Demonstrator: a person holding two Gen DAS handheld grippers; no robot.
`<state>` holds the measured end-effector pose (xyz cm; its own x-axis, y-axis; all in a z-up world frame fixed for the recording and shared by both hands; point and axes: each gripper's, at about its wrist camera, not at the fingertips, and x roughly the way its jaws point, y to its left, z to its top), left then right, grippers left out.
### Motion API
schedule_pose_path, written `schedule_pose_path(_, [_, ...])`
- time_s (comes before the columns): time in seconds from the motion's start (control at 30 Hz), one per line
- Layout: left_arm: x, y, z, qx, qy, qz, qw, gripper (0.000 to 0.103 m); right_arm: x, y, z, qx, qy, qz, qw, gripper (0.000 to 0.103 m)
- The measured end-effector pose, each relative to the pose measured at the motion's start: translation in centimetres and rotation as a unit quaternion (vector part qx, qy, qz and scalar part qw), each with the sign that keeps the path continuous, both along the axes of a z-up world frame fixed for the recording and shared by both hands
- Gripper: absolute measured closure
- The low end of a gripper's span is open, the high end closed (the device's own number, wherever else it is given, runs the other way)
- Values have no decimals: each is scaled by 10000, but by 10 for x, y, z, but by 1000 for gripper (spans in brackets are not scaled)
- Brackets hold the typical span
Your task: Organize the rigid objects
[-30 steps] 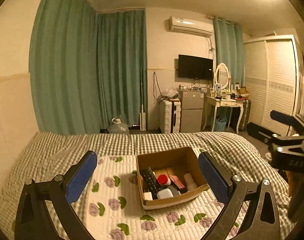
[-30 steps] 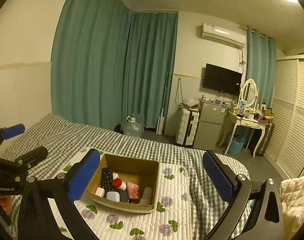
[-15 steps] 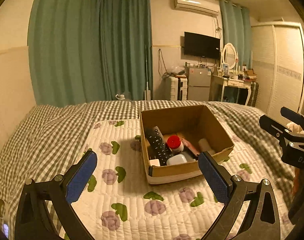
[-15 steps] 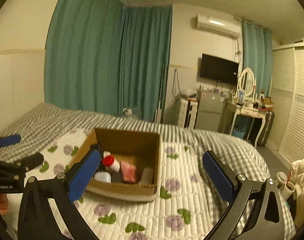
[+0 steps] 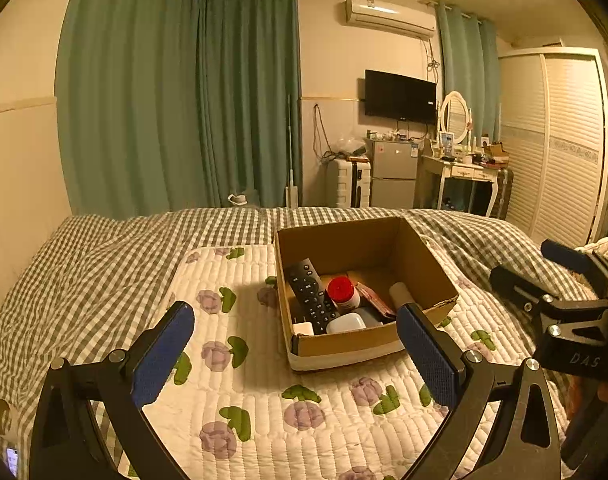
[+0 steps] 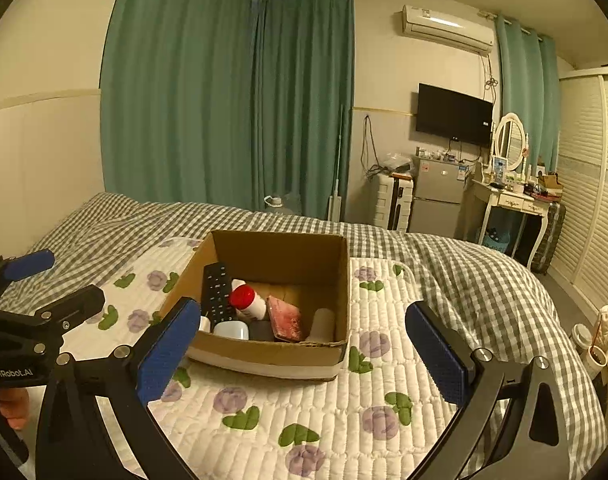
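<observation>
An open cardboard box (image 5: 344,346) (image 6: 272,350) sits on a white floral quilted mat on the bed. Inside lie a black remote (image 5: 311,295) (image 6: 217,293), a white bottle with a red cap (image 5: 342,290) (image 6: 246,300), a white case (image 5: 346,323) (image 6: 232,330), a reddish packet (image 6: 286,318) and a pale tube (image 5: 400,294) (image 6: 322,322). My left gripper (image 5: 296,356) is open and empty, just short of the box's near wall. My right gripper (image 6: 300,356) is open and empty, also in front of the box. Each gripper shows at the edge of the other's view.
The quilted mat (image 5: 264,400) lies over a grey checked bedspread (image 5: 104,248). Beyond the bed stand green curtains, a suitcase, a small fridge (image 5: 392,178), a dressing table (image 5: 460,184) and a white wardrobe (image 5: 560,152).
Both grippers have come lower and closer to the box, which now looks larger and nearer. Both stay open and empty.
</observation>
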<state>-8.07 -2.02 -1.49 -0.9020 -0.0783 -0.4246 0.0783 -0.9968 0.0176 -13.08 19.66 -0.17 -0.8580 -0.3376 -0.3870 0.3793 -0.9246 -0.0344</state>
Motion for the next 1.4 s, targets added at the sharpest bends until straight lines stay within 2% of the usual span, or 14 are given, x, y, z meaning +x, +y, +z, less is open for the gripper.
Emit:
schedule_pose_path(0.87, [-2,4,-5,-76,-92,-120,9999,0,-12,6,-9,-50,-277,-110,9995,0])
schedule_pose_path(1.4, [-4,1,-8,97,-263,-114,9995,0,-14,7,-10,-37,-326,-141,9994,0])
